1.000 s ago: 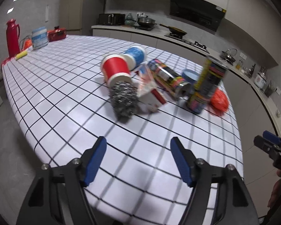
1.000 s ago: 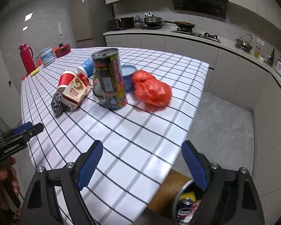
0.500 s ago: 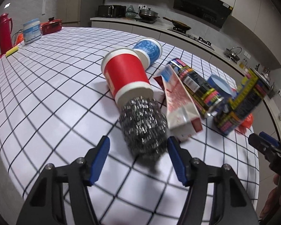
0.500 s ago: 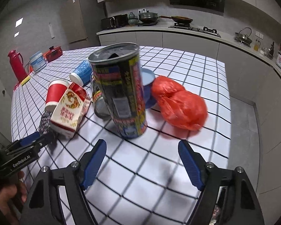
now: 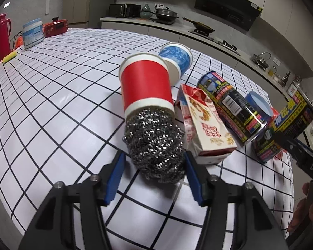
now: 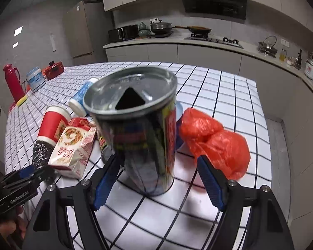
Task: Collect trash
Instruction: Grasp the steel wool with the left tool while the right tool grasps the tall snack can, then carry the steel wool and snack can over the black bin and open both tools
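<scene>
A steel wool scourer point(image 5: 154, 145) lies on the checked table point(image 5: 52, 104), against the mouth of a tipped red paper cup point(image 5: 145, 83). My left gripper point(image 5: 154, 158) straddles the scourer; its jaws are closing, with a small gap still showing at the left pad. An upright opened drink can point(image 6: 135, 133) stands between the pads of my right gripper point(image 6: 160, 162), whose jaws are closing with space left on the right side. A milk carton point(image 5: 204, 125), a second can lying down point(image 5: 231, 106), a blue cup point(image 5: 176, 59) and a red plastic bag point(image 6: 215, 141) lie around them.
A red thermos point(image 5: 2, 35), a white tub point(image 5: 32, 32), a red pot point(image 5: 55, 28) and a yellow sponge point(image 5: 9, 57) stand at the table's far left end. The table edge point(image 6: 263, 129) drops off just right of the bag. A kitchen counter point(image 6: 198, 41) runs behind.
Both grippers have moved forward and slightly down onto the pile. The scourer now sits between the left pads and the upright can between the right pads. Both pairs of jaws have narrowed.
</scene>
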A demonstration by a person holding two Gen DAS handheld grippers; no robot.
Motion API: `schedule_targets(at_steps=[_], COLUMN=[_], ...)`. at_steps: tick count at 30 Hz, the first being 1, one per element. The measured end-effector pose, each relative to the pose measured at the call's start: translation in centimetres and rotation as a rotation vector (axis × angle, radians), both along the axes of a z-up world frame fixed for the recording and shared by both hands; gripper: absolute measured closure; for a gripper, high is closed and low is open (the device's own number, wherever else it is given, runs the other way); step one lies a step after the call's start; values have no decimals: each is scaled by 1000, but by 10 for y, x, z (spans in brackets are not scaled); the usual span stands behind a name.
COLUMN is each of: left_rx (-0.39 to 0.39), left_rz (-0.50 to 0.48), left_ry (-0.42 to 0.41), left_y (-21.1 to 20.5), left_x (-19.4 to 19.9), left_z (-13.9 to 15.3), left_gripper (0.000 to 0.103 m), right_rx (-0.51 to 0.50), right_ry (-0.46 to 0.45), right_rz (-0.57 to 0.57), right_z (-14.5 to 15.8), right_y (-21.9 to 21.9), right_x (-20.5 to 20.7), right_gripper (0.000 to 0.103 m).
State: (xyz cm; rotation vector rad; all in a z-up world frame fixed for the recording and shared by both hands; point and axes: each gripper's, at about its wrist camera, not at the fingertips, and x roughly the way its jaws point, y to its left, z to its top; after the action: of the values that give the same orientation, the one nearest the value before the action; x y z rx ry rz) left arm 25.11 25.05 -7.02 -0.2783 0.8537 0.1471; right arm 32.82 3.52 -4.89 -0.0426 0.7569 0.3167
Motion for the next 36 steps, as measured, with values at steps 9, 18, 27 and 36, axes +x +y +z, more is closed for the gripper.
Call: schedule_targets(at_steps=[9,18,27,36], left_rx=[14,10,15,16], left_rz=[-21,-24,-24,-44], left_ry=[-4,-11,-10,-18], left_y=[-1,-10,-19,-13], left_x=[0,-18,-22,-17], left_z=[2,6,5,11], left_gripper=[59,60,60,60], right_rx=[35,40,-28,-21], right_ry=[-15,37,78,79], right_rz=[20,63,159,171], right_z=[3,9,7,10], right_y=[4,-9,7,22], right_x=[-3,-19,-24,-12], right_gripper=[47,48,47,48])
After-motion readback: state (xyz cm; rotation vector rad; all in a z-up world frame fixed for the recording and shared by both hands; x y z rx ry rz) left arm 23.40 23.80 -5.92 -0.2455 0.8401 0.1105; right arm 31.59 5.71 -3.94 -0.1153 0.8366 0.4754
